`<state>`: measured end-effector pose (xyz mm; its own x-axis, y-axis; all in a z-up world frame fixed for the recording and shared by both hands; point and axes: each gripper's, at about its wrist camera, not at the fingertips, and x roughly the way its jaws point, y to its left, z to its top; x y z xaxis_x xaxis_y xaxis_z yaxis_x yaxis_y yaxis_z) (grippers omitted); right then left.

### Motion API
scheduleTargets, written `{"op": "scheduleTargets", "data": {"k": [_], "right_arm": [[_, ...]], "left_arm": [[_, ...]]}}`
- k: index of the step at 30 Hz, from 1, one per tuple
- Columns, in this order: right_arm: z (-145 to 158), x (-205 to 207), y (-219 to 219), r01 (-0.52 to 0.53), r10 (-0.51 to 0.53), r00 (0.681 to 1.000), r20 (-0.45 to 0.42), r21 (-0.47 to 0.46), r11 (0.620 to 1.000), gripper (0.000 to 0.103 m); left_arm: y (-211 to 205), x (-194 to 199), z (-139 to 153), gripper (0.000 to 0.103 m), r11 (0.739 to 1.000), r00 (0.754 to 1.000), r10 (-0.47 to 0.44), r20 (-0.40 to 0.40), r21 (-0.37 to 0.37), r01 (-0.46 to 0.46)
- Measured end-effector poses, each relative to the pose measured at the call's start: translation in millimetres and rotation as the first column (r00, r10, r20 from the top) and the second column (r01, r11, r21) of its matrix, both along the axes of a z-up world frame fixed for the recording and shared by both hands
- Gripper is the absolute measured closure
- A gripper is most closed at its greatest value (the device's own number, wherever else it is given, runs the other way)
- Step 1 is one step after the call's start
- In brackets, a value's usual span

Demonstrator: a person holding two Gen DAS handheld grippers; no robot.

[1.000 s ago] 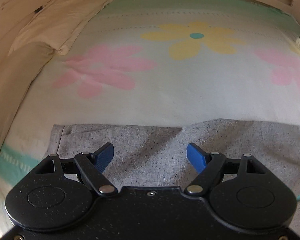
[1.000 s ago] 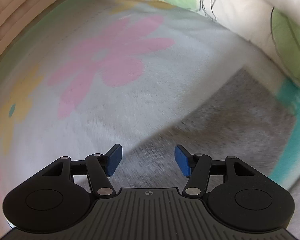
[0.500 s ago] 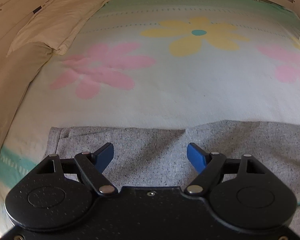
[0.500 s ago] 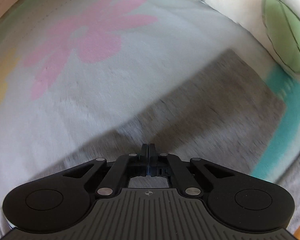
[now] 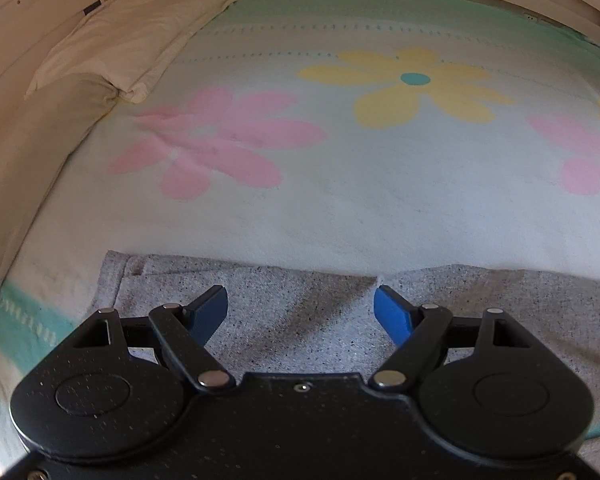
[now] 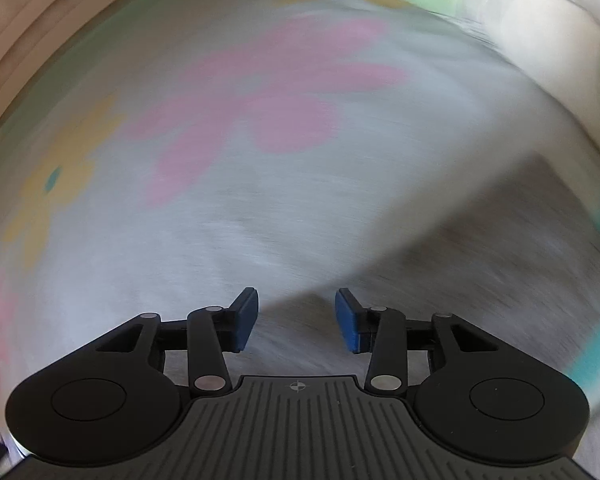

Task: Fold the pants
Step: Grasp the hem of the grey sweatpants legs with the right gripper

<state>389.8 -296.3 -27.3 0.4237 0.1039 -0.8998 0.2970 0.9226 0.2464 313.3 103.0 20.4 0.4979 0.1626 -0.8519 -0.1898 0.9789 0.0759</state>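
Grey speckled pants (image 5: 300,320) lie flat on a flowered bedspread (image 5: 340,200), their far edge running across the left wrist view. My left gripper (image 5: 300,312) is open and empty, just above the pants near their left end. In the blurred right wrist view the pants (image 6: 480,260) stretch away to the right. My right gripper (image 6: 297,316) is open and empty over the pants' far edge.
A cream pillow (image 5: 132,36) lies at the far left against the wooden bed frame (image 5: 28,0). A white and green leaf-print pillow (image 6: 520,12) lies at the far right. A teal stripe (image 5: 16,328) marks the bedspread's near edge.
The right gripper shut half a second ago and has opened again; its view swings and blurs. The left gripper stays open and has drawn back slightly over the pants.
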Motion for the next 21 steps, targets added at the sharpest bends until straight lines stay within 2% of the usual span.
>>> {"op": "scheduleTargets", "data": {"k": [2, 3, 6, 8, 10, 11, 12, 13, 14, 19, 21], "right_arm": [[-5.6, 11.4, 15.8, -0.178, 0.178, 0.984, -0.004, -0.009, 0.984, 0.062], [-8.1, 15.0, 24.1, -0.267, 0.267, 0.964, -0.014, -0.041, 0.963, 0.062], [-17.3, 20.5, 39.6, -0.449, 0.443, 0.893, -0.075, -0.169, 0.877, 0.061], [-25.6, 20.9, 40.6, -0.513, 0.499, 0.859, -0.119, -0.183, 0.839, 0.061], [-26.1, 14.7, 39.5, -0.555, 0.545, 0.832, -0.105, -0.18, 0.812, 0.061], [-25.9, 9.8, 38.6, -0.594, 0.586, 0.804, -0.104, -0.175, 0.785, 0.062], [-25.4, 3.0, 40.3, -0.642, 0.633, 0.766, -0.111, -0.187, 0.744, 0.073], [-24.0, -5.4, 41.8, -0.675, 0.666, 0.736, -0.123, -0.207, 0.708, 0.1], [-22.4, -11.0, 41.8, -0.693, 0.684, 0.718, -0.125, -0.209, 0.69, 0.1], [-4.6, -46.2, 33.8, -0.721, 0.733, 0.678, -0.05, -0.239, 0.651, 0.101], [0.5, -66.7, 31.3, -0.734, 0.755, 0.655, -0.038, -0.268, 0.624, 0.101]], "left_arm": [[0.4, 1.7, -1.5, 0.022, 1.0, 1.0, -0.002, -0.007, -0.003, 0.002], [0.9, 2.4, -1.7, 0.022, 1.0, 1.0, -0.004, -0.007, -0.003, 0.004], [2.7, 1.7, -1.3, 0.022, 1.0, 1.0, -0.005, -0.007, -0.003, 0.005], [4.7, 1.1, -1.8, 0.022, 1.0, 1.0, -0.006, -0.009, -0.005, 0.006], [6.5, 0.8, -2.8, 0.022, 1.0, 1.0, -0.007, -0.011, 0.001, 0.007], [7.3, 1.1, -3.8, 0.022, 1.0, 1.0, -0.006, -0.013, 0.005, 0.006], [8.3, 1.7, -4.9, 0.022, 1.0, 1.0, -0.003, -0.017, 0.009, 0.004], [9.2, 2.5, -6.1, 0.022, 1.0, 1.0, 0.002, -0.021, 0.009, -0.001], [10.7, 3.8, -7.1, 0.022, 1.0, 1.0, 0.009, -0.025, 0.007, -0.009], [13.2, 9.2, -12.6, 0.022, 0.999, 0.999, 0.033, -0.037, 0.009, -0.032], [12.4, 10.7, -15.6, 0.022, 0.999, 0.998, 0.034, -0.045, 0.009, -0.033]]}}
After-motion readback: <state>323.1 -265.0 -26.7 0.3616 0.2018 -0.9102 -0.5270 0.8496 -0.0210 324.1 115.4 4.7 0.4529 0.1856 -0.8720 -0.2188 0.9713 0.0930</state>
